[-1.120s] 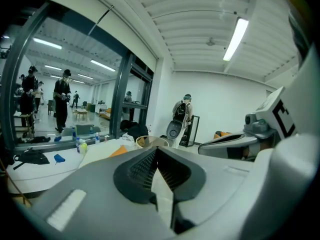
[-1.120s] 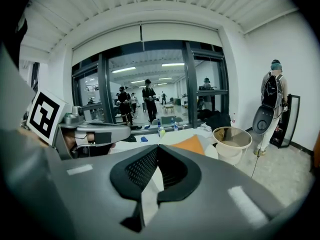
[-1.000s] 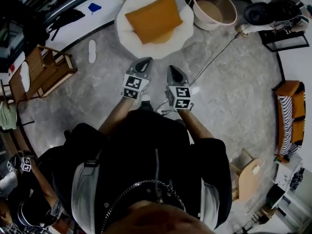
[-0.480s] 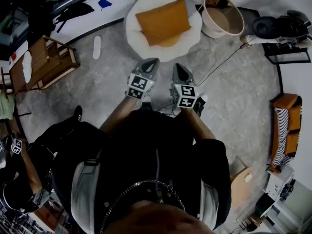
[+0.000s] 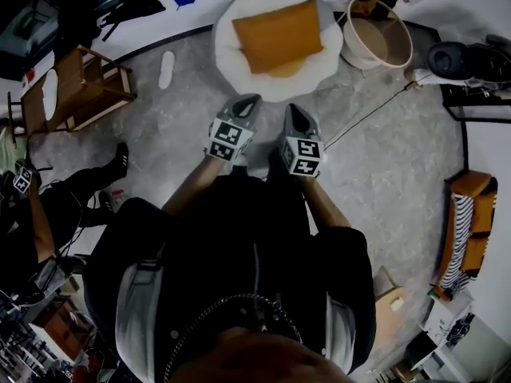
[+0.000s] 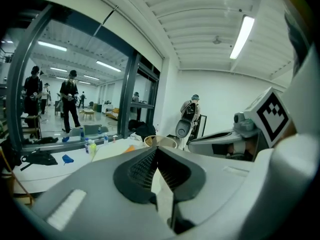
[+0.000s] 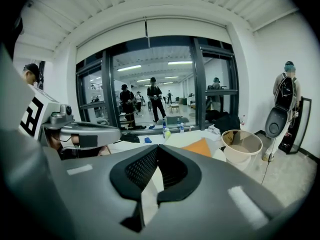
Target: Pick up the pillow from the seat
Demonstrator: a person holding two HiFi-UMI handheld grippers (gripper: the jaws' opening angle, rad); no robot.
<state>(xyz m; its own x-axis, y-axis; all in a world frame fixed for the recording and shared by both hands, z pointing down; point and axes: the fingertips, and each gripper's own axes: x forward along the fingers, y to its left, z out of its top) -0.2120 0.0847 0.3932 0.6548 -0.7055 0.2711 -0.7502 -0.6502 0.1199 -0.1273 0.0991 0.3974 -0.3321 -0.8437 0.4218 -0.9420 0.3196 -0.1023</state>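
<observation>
The orange pillow (image 5: 278,36) lies flat on the round white seat (image 5: 230,61), turned a little askew and covering most of the seat's middle, so that only a white rim shows around it. Just right of the seat stands a cream round tub (image 5: 377,40). Its inside shows a plain beige bottom, and a darker patch at its far rim is too unclear to name. A thin cable (image 5: 367,116) runs across the grey marbled floor (image 5: 383,166) below the tub.

Nearer the person, both tools point toward the seat and stay short of it, over bare floor. The left hand-held gripper (image 5: 251,100) has its jaws pressed together with nothing between them. The right hand-held gripper (image 5: 290,108), just beside it, is likewise closed and empty.
</observation>
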